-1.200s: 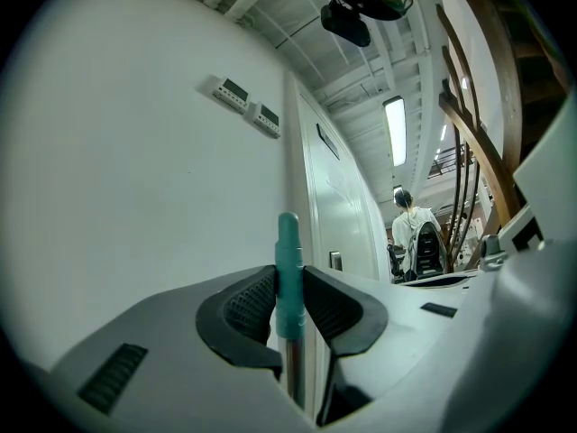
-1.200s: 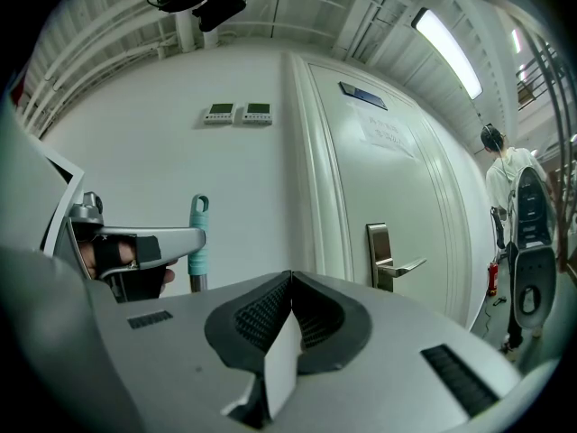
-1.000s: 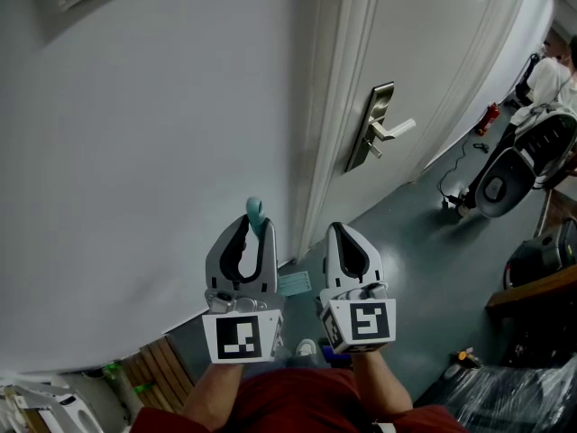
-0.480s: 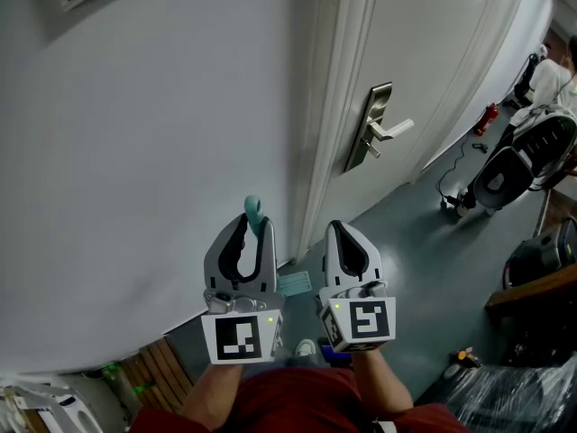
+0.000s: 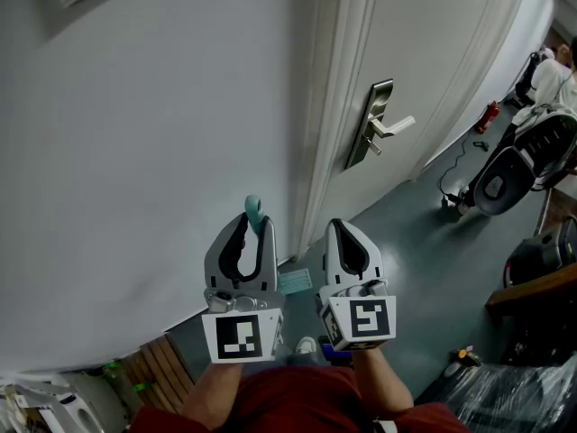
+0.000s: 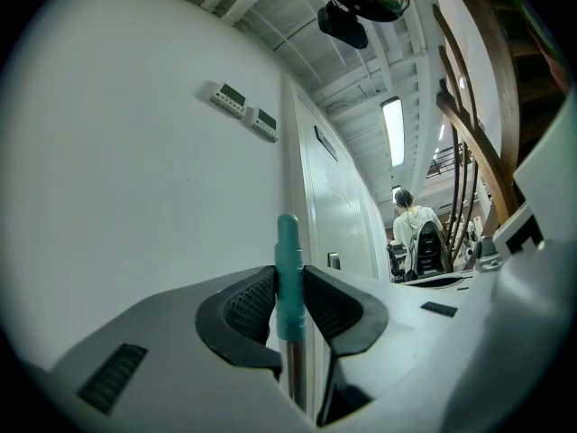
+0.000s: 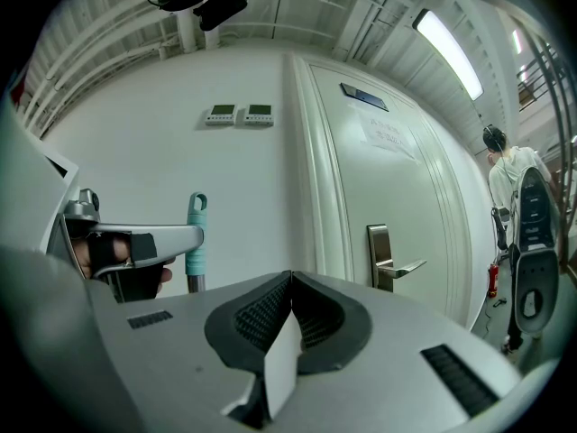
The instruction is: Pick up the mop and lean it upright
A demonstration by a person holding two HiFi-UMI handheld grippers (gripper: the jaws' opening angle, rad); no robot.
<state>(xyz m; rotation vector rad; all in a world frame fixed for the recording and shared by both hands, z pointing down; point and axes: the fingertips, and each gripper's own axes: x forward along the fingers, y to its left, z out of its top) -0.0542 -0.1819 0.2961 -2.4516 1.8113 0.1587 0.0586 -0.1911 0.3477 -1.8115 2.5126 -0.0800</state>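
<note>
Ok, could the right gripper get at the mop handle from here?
Probably yes. The right gripper hangs beside the left gripper, which is clamped on the mop handle at its teal end, with nothing between them and bare shaft below. Its jaws are together, so they would have to open first.

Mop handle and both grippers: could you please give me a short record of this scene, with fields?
mop handle: teal top end, upright, in front of the white wall
left gripper: shut on the mop handle, just below its tip
right gripper: shut, empty
handle touching wall: cannot tell
door: right of the mop, metal lever
</note>
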